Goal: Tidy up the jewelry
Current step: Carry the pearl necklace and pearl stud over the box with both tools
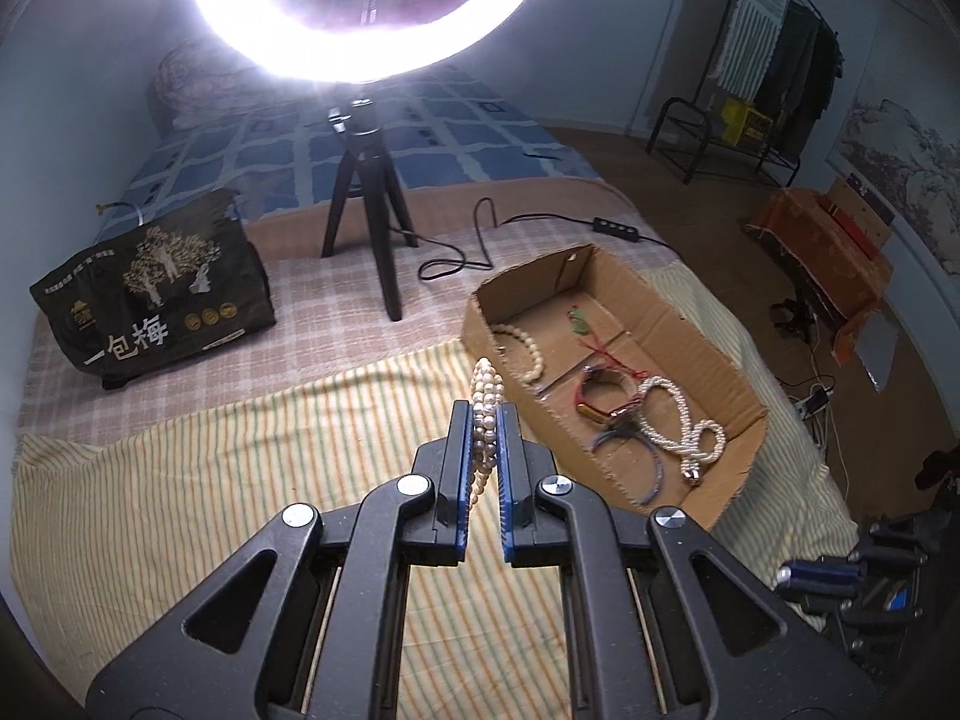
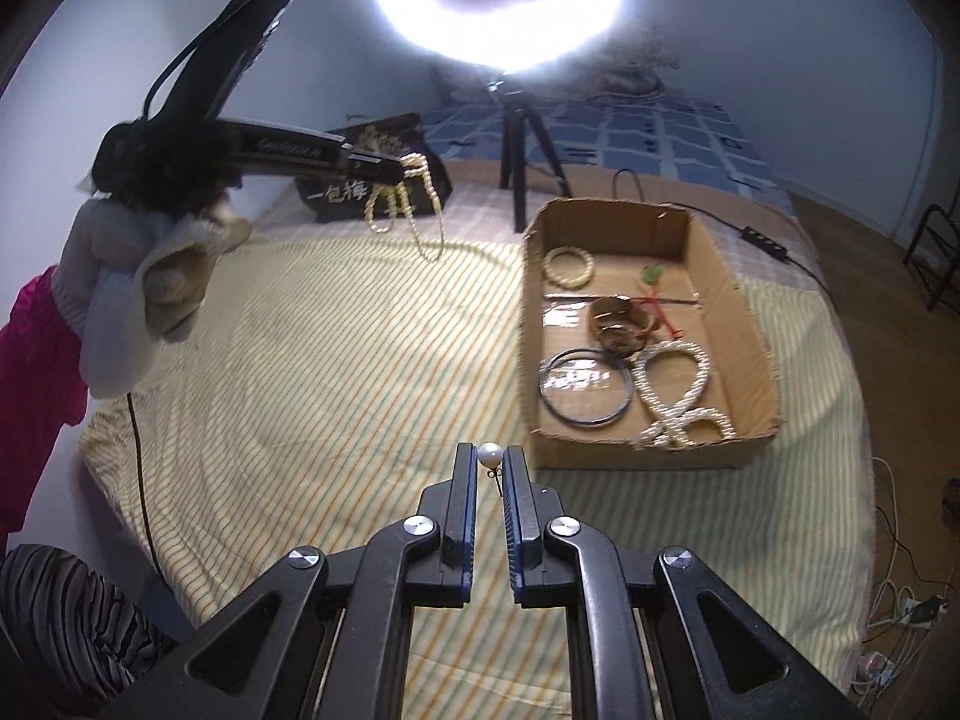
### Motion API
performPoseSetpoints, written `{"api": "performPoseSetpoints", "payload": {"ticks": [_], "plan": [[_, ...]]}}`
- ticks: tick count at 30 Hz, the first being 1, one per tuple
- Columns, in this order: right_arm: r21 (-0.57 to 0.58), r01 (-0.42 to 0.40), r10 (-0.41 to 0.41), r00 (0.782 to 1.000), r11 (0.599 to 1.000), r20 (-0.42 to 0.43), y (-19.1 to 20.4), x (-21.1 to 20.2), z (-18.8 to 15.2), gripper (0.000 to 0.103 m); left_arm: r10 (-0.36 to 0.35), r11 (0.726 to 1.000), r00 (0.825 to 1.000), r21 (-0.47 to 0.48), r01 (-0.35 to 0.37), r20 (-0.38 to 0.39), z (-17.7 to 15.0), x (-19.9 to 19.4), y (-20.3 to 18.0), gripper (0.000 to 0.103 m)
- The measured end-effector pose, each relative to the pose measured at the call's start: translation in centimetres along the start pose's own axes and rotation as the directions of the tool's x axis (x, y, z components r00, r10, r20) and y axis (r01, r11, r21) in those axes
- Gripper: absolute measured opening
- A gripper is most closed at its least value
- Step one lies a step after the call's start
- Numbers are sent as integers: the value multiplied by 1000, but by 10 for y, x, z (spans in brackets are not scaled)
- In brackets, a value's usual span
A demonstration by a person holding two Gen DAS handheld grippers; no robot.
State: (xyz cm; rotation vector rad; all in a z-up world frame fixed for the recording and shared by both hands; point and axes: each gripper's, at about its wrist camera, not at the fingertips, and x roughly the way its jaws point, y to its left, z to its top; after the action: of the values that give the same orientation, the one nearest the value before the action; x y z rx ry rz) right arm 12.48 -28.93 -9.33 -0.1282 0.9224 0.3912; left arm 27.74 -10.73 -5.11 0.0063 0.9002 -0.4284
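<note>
Both grippers pinch light, slippery pearls left of the cardboard box (image 2: 648, 360): left gripper (image 1: 486, 420) a limp pearl strand (image 1: 485, 414), right gripper (image 2: 490, 459) seemingly a pearl earring (image 2: 489, 456).

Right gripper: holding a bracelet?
No, the right gripper pinches a single pearl earring; bracelets lie in the cardboard box.

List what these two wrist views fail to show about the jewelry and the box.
- Left wrist view: the bead strand in the left gripper is mostly hidden between the pads; its length shows only in the right wrist view.
- Right wrist view: the pearl earring in the right gripper is too small to read its hook.
- Both views: the cardboard box near wall hides the floor just behind it.
- The green charm is too small to identify.
</note>
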Motion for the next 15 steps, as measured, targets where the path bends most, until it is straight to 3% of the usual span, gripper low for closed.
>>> {"api": "performPoseSetpoints", "payload": {"ticks": [15], "plan": [[79,66,-69,997,995,37,-55,-2,26,6,-61,998,998,6,61,18,15,5,-31,5]]}}
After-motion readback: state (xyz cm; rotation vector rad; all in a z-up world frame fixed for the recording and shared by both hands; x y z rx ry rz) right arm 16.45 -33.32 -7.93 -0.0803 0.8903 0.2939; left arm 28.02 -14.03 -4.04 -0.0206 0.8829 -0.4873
